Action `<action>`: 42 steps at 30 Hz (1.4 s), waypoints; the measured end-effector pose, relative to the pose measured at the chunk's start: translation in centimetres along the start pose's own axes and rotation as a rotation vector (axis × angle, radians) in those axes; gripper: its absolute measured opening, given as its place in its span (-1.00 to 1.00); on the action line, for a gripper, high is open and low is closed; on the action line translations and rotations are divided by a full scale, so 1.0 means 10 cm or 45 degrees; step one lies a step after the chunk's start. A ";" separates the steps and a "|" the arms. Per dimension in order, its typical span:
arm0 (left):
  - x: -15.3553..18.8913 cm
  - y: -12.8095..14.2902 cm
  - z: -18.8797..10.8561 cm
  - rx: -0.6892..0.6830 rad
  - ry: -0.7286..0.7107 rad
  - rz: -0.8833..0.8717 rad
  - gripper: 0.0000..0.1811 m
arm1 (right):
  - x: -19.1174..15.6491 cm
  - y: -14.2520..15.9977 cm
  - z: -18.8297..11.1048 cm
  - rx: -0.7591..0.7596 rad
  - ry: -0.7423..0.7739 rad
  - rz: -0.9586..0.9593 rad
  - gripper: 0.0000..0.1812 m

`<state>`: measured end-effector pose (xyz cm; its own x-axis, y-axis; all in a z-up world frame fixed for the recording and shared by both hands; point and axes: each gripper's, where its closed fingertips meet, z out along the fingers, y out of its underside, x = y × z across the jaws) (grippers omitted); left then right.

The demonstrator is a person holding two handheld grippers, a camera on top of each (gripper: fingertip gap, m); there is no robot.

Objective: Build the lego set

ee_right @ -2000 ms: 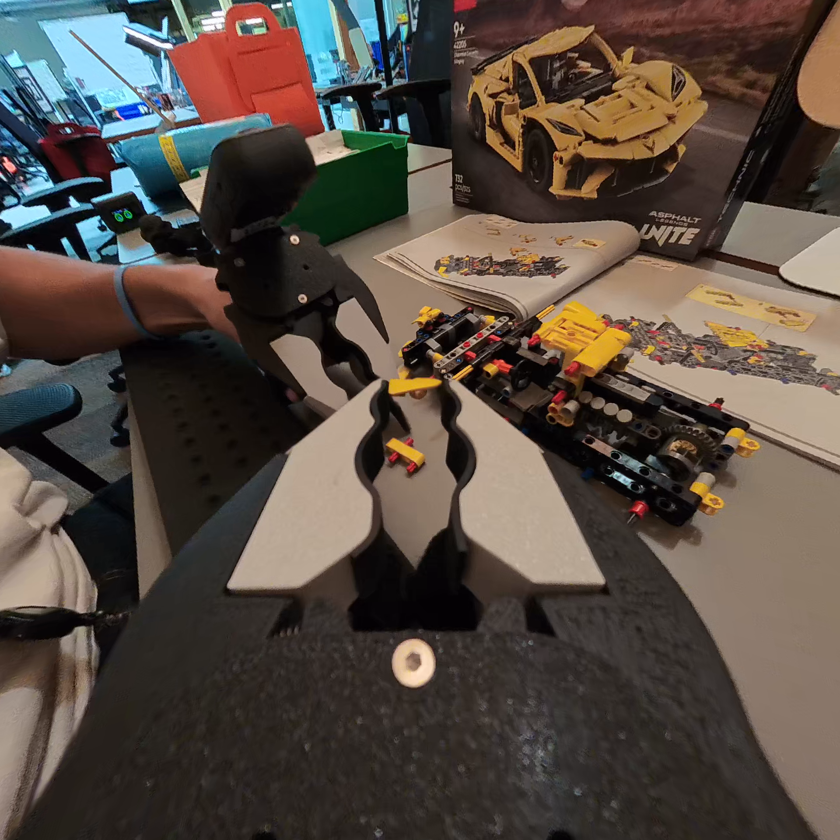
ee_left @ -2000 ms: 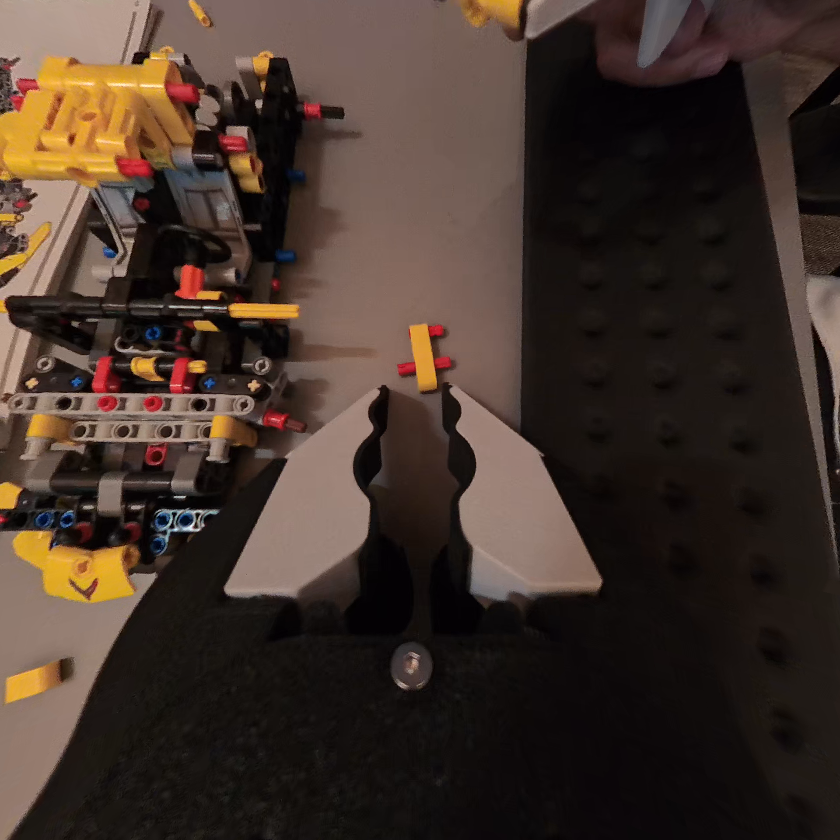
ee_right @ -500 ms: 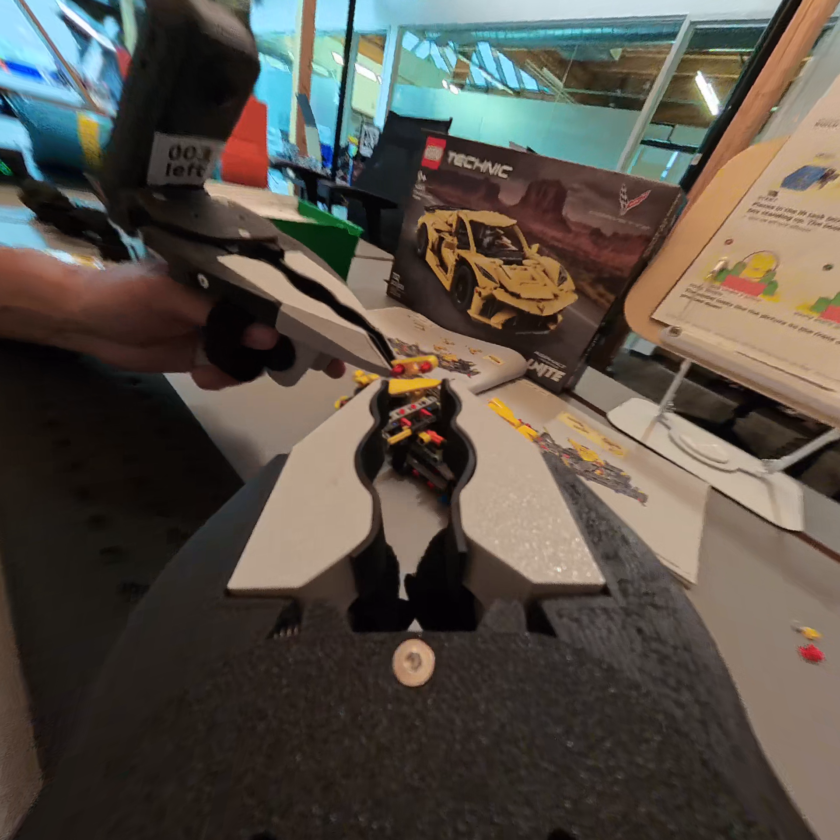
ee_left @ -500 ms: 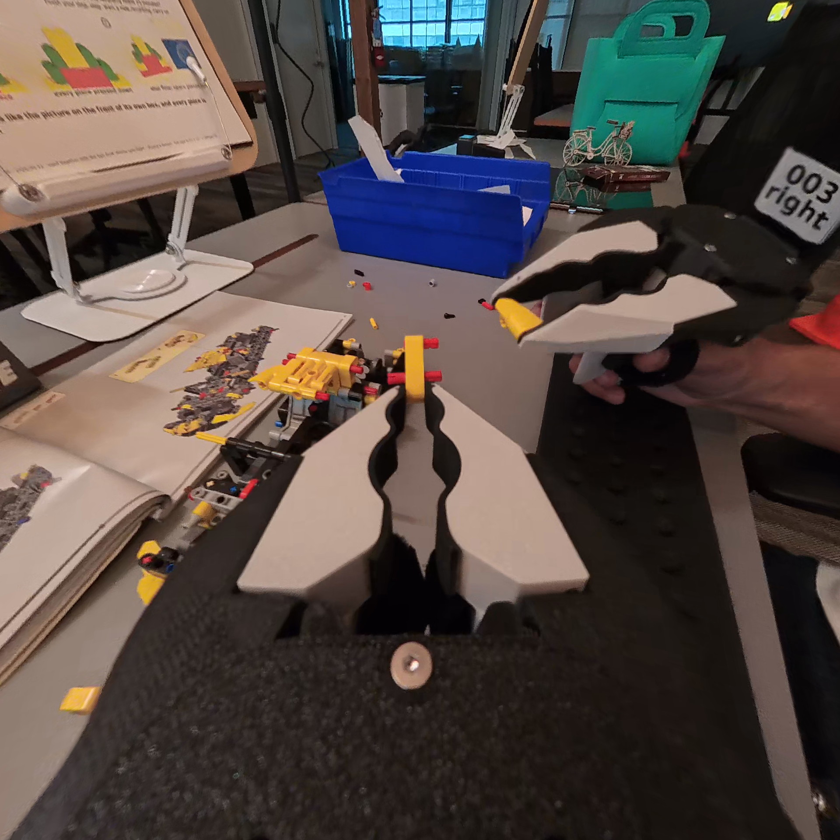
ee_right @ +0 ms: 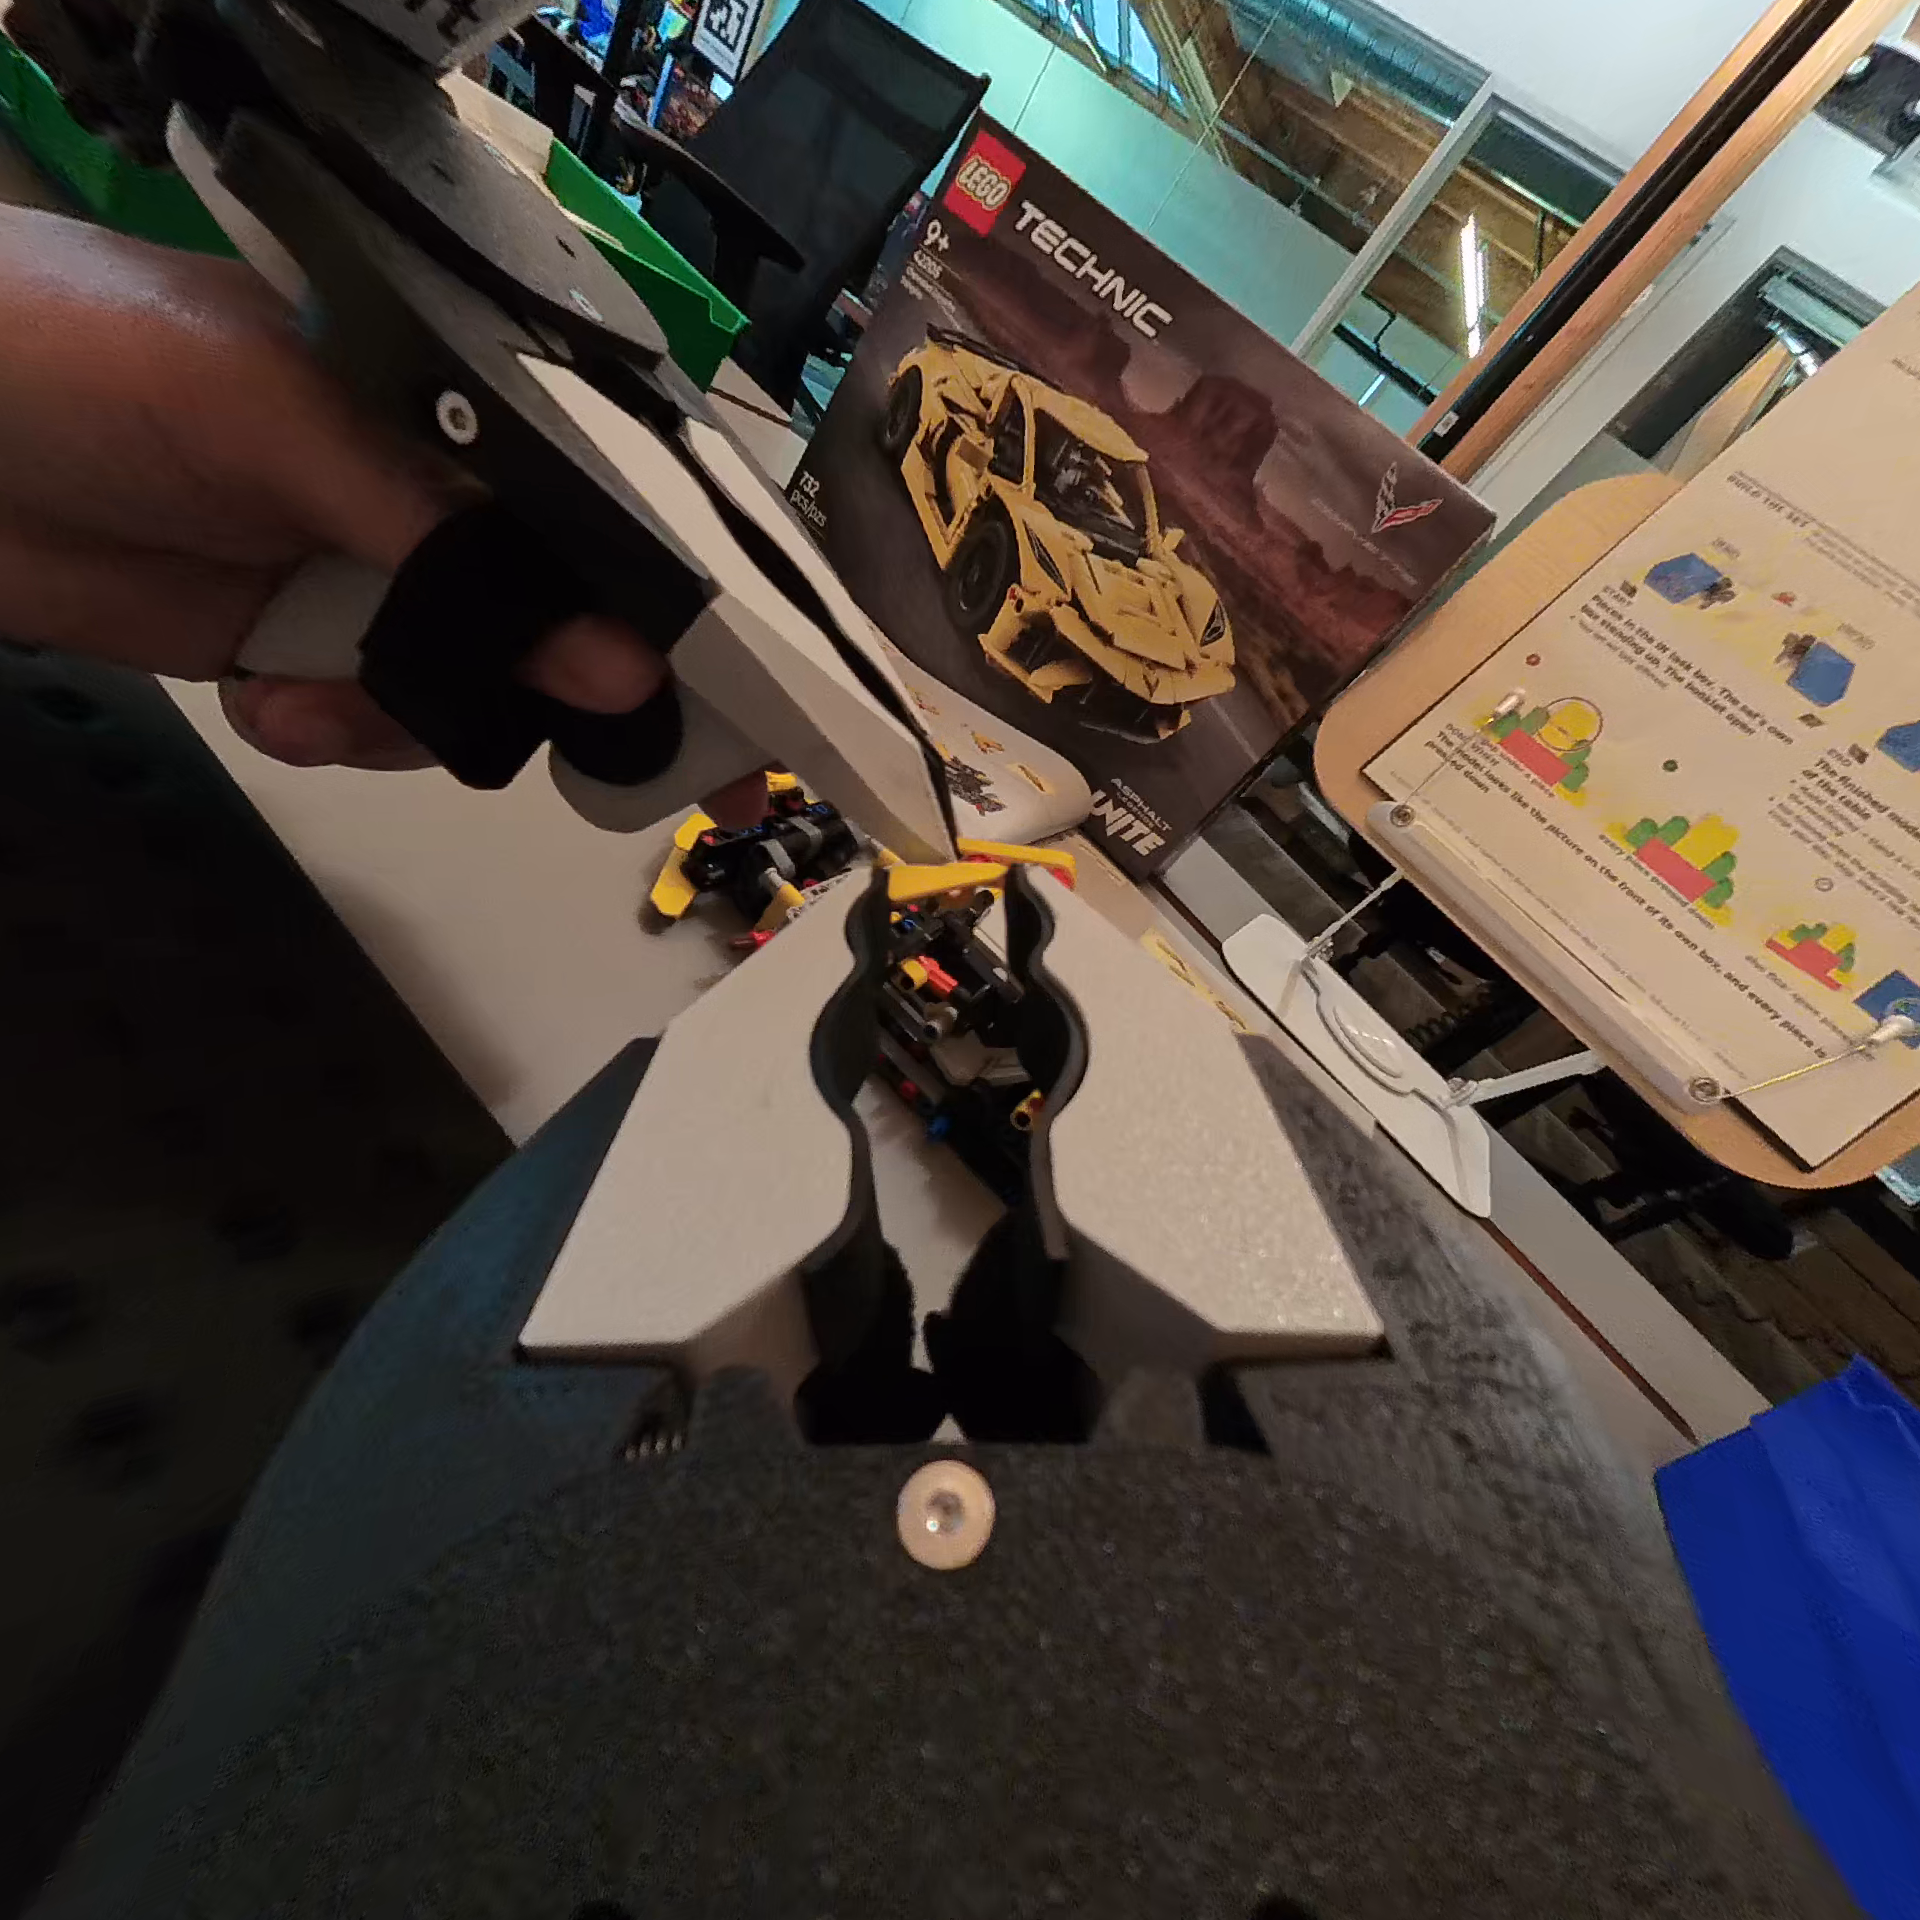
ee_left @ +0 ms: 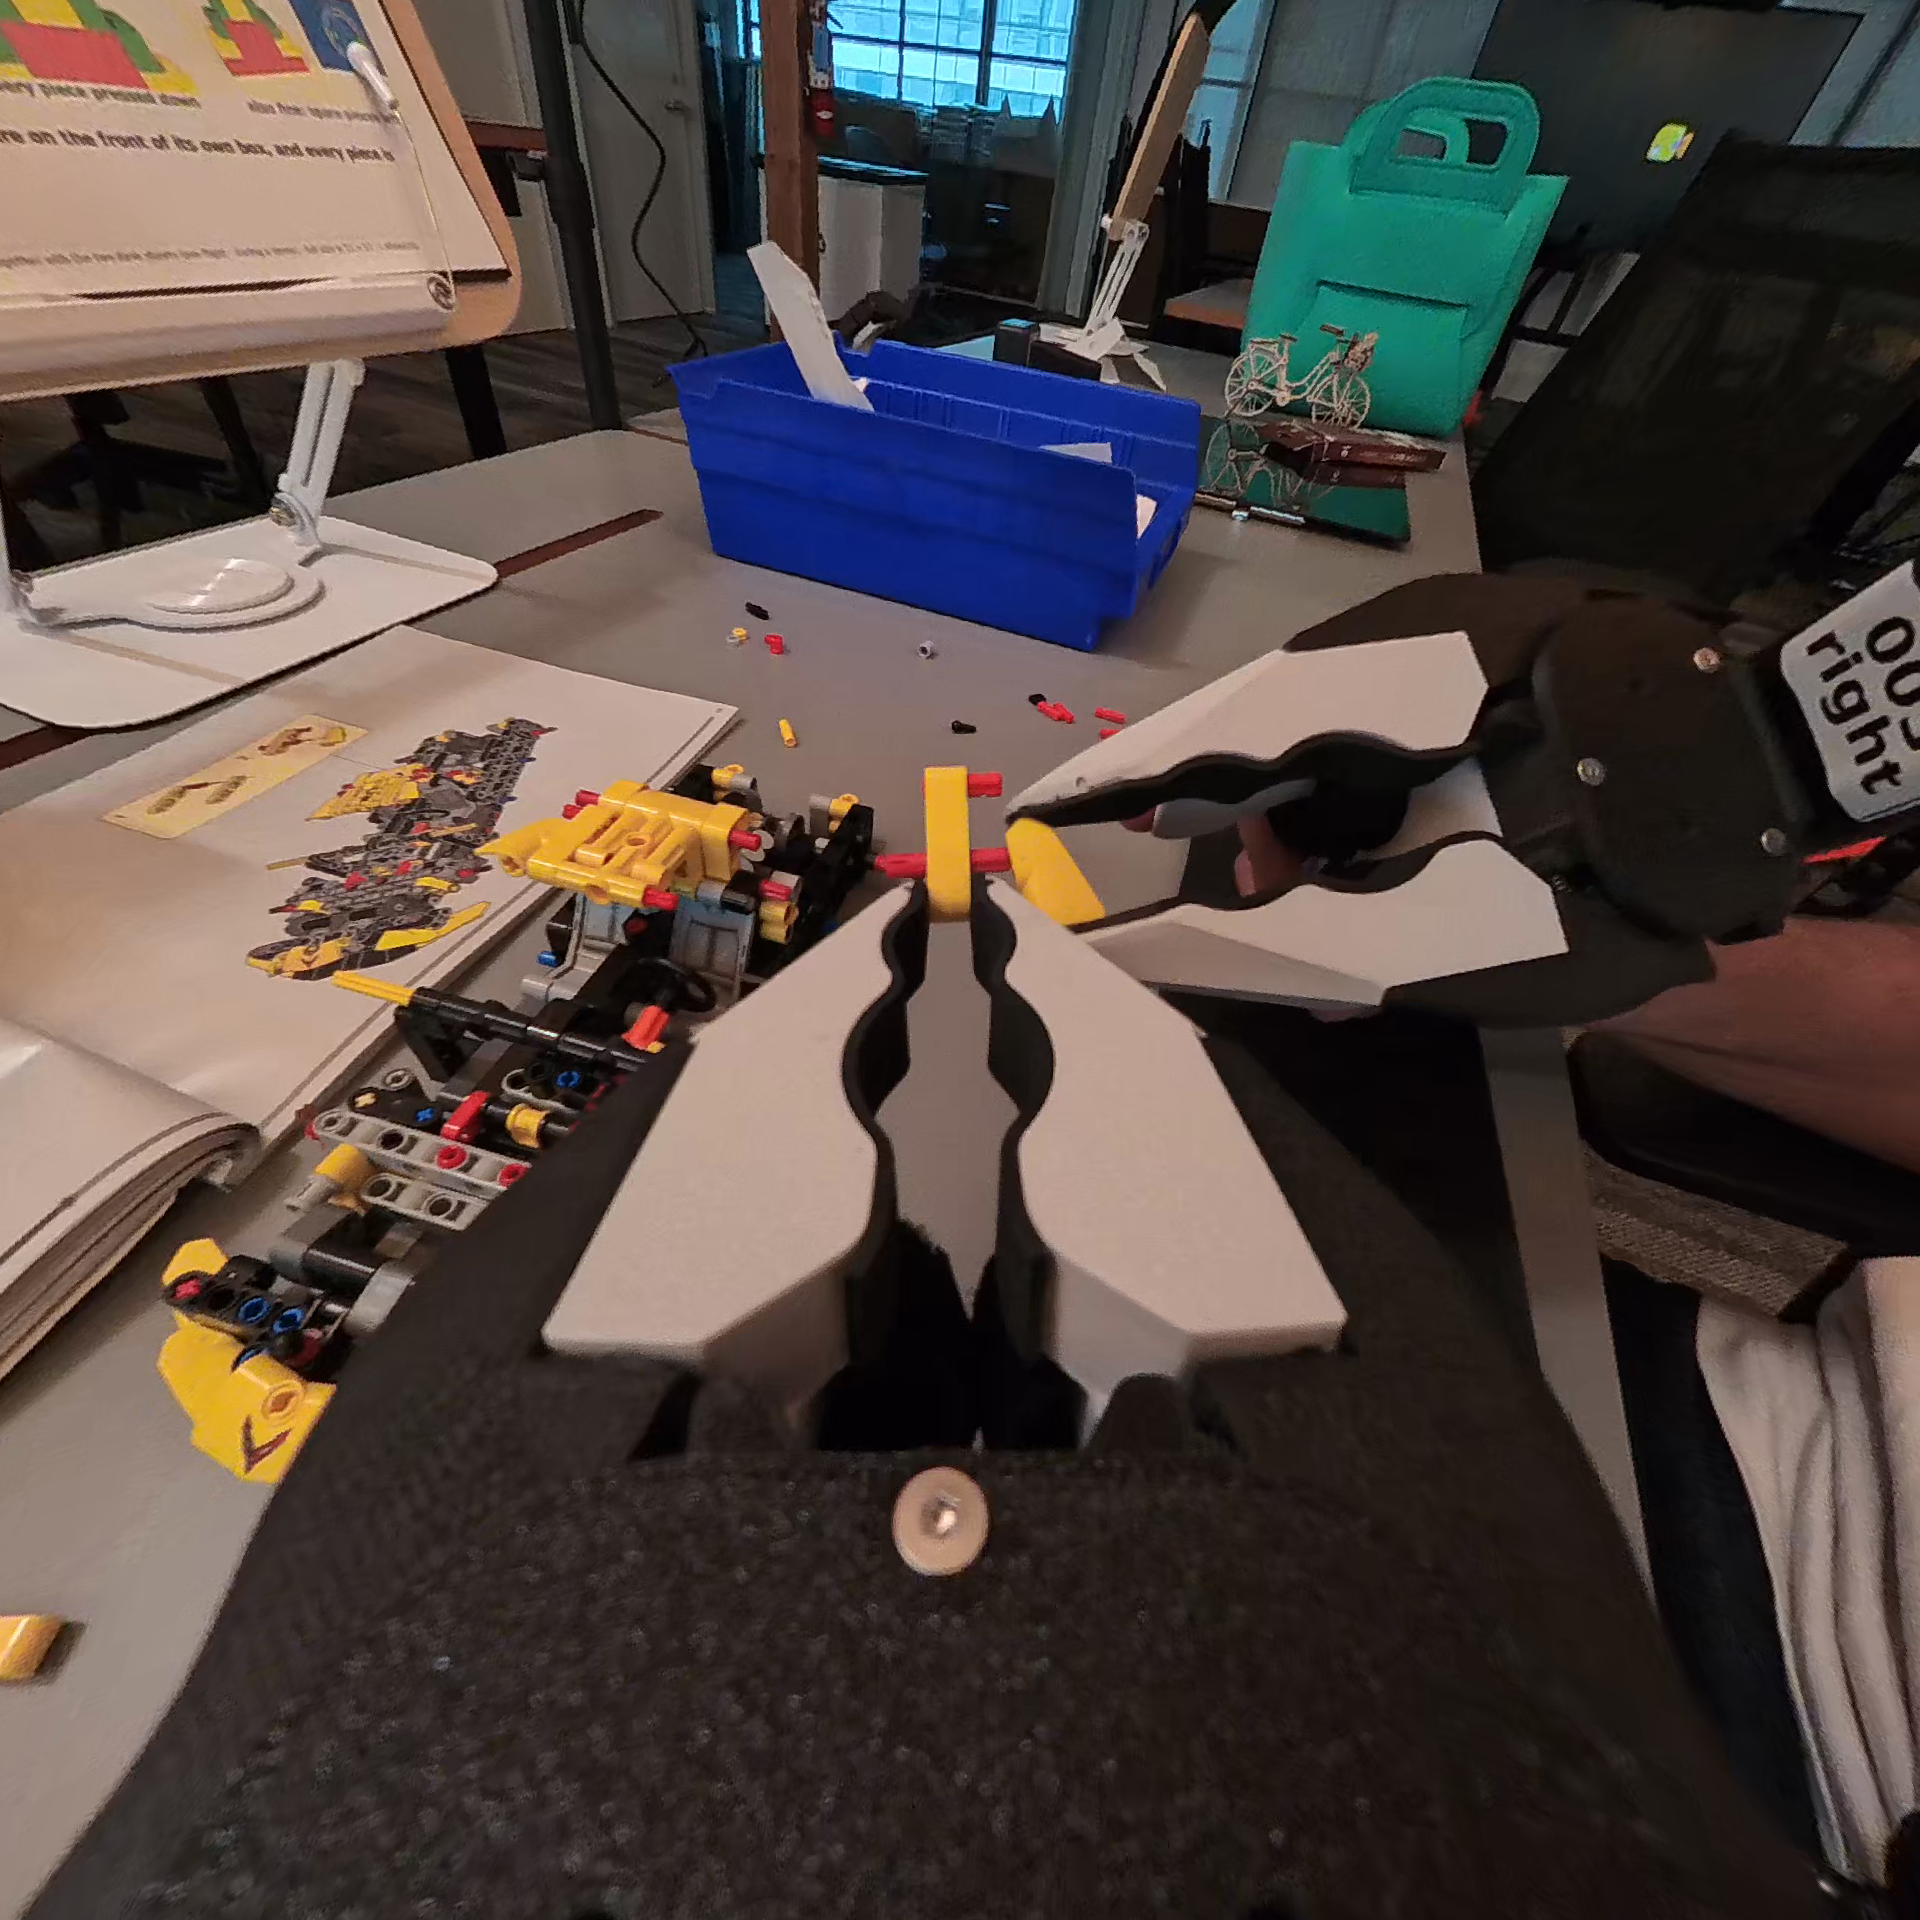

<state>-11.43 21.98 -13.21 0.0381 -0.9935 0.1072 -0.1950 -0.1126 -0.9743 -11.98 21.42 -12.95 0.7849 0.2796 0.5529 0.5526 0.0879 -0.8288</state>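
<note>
Left wrist view, left to right: document stand (ee_left: 208,208) at far left with its white base on the grey table (ee_left: 644,540); open manual (ee_left: 312,831) below it; half-built car chassis (ee_left: 582,997) lying beside the manual, yellow block on top, black and grey beams toward the camera; loose yellow piece (ee_left: 26,1647) at the bottom-left edge. Blue bin (ee_left: 935,499) behind centre, small pins (ee_left: 1049,712) scattered in front of it. Left gripper (ee_left: 948,904) at centre, clamped on a yellow beam (ee_left: 945,842) held upright above the table, red pins sticking out both sides of it. Right gripper (ee_left: 1049,873) comes in from the right, closed on a yellow panel (ee_left: 1049,878) whose tip is just beside the beam's lower red pin; touching or not, cannot tell. Green bag (ee_left: 1403,270) at back right. Black mat (ee_left: 1351,1091) under the right gripper.

Right wrist view, left to right: hand (ee_right: 208,540) holding the left gripper (ee_right: 940,852), its tip meeting the panel (ee_right: 935,878). Chassis (ee_right: 935,997) on the table below, seen through the right gripper (ee_right: 948,883) fingers. Set box (ee_right: 1122,499) standing behind, stand (ee_right: 1662,779) at right, bin (ee_right: 1808,1621) corner bottom right.
</note>
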 end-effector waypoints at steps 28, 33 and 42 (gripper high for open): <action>0.04 -0.04 -0.05 0.058 0.150 -0.087 -0.91 | 0.04 -0.07 0.02 0.028 0.078 -0.013 -0.78; 0.06 -0.14 -0.13 0.146 0.329 -0.320 -0.88 | 0.04 -0.12 -0.02 0.086 0.050 0.024 -0.78; 0.16 -0.16 -0.22 0.134 0.761 -0.837 -0.78 | -0.02 -0.27 -0.09 0.253 -0.089 0.131 -0.78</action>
<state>-13.18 20.56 -11.00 -0.4123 -0.5748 0.7068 -0.2219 -0.6891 -0.6898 -13.36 20.26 -10.76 0.8091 0.3619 0.4630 0.3992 0.2397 -0.8850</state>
